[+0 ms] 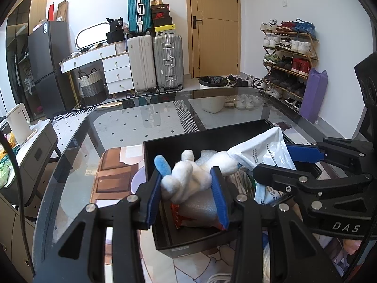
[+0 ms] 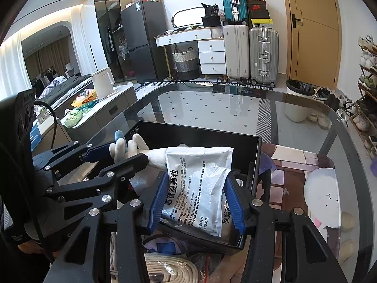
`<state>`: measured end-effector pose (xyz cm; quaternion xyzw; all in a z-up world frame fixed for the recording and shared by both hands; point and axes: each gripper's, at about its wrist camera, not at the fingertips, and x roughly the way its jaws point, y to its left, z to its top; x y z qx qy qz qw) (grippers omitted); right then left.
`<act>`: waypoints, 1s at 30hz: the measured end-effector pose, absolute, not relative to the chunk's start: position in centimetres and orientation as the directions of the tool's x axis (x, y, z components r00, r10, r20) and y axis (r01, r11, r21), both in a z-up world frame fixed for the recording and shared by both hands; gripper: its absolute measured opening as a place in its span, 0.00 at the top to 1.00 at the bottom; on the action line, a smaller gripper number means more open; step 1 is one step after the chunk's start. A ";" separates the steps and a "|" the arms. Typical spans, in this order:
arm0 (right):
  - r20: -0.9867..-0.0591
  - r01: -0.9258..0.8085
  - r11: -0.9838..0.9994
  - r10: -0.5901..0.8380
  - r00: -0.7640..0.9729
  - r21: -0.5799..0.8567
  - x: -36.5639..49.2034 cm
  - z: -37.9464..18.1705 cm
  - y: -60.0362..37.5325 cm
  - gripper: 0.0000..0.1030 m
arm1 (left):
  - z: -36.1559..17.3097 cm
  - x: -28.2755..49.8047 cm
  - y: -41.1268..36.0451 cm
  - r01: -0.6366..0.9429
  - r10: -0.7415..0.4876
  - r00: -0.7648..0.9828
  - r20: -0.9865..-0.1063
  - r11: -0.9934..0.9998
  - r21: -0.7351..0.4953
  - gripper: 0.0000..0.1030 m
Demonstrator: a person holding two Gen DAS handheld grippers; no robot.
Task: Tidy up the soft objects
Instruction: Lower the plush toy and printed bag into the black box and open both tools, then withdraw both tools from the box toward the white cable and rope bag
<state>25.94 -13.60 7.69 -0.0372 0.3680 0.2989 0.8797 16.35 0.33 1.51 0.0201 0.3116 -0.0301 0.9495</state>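
inspector: your left gripper point(image 1: 188, 188) is clenched on the white plush toy point(image 1: 188, 176). both blue pads point(image 1: 220, 193) press into its sides. the toy hangs over the open black box point(image 1: 188, 243) on the glass table point(image 1: 141, 122), with its blue-tipped part point(image 1: 162, 166) sticking up at the left finger.

operator: and my right?

inspector: your right gripper point(image 2: 195, 200) is grasping the white printed pouch point(image 2: 198, 184). the pads point(image 2: 157, 200) squeeze it on both edges and the pouch buckles between them. its upper end leans against the toy's far end, above the same box.

operator: what lies beneath?

inspector: in the box under the toy you have a silver foam-like packet point(image 1: 200, 210) with an orange edge. i cannot tell what it is. a second pouch point(image 2: 225, 214) with the same print sits low in the box beside your right finger. a coil of white cable point(image 2: 169, 268) shows under the glass, near the box's front.
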 end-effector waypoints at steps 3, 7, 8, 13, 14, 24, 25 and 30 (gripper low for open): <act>-0.667 -0.553 0.818 0.502 0.550 0.159 25.8 7.7 -13.7 0.52 | 1.6 16.5 0.5 0.071 -0.049 0.798 -0.600 0.997 0.013 0.59; -0.657 -0.557 0.818 0.499 0.564 0.143 25.4 8.0 -13.9 0.47 | 1.9 16.4 0.9 0.081 -0.072 0.794 -0.603 0.997 -0.013 0.54; -0.656 -0.556 0.820 0.495 0.570 0.136 25.3 8.1 -13.9 0.45 | 2.1 16.3 0.9 0.089 -0.083 0.793 -0.603 0.996 -0.021 0.49; -0.634 -0.567 0.814 0.505 0.585 0.126 24.6 8.9 -14.9 0.16 | 2.8 15.5 1.0 0.084 -0.076 0.799 -0.596 0.996 -0.015 0.30; -0.632 -0.568 0.813 0.507 0.586 0.126 24.5 9.0 -15.2 0.14 | 2.9 15.4 1.1 0.076 -0.069 0.802 -0.593 0.997 -0.013 0.20; -0.607 -0.589 0.799 0.529 0.593 0.121 22.5 10.1 -16.6 0.01 | 3.6 13.5 2.1 0.077 -0.082 0.808 -0.583 0.997 -0.034 0.00; -0.606 -0.591 0.798 0.528 0.595 0.115 22.2 10.2 -16.6 0.01 | 3.6 13.3 2.1 0.078 -0.082 0.808 -0.583 0.996 -0.031 0.00; -0.597 -0.593 0.798 0.531 0.601 0.112 21.0 10.8 -16.8 0.01 | 3.8 12.1 2.2 0.075 -0.077 0.814 -0.576 0.997 -0.028 0.00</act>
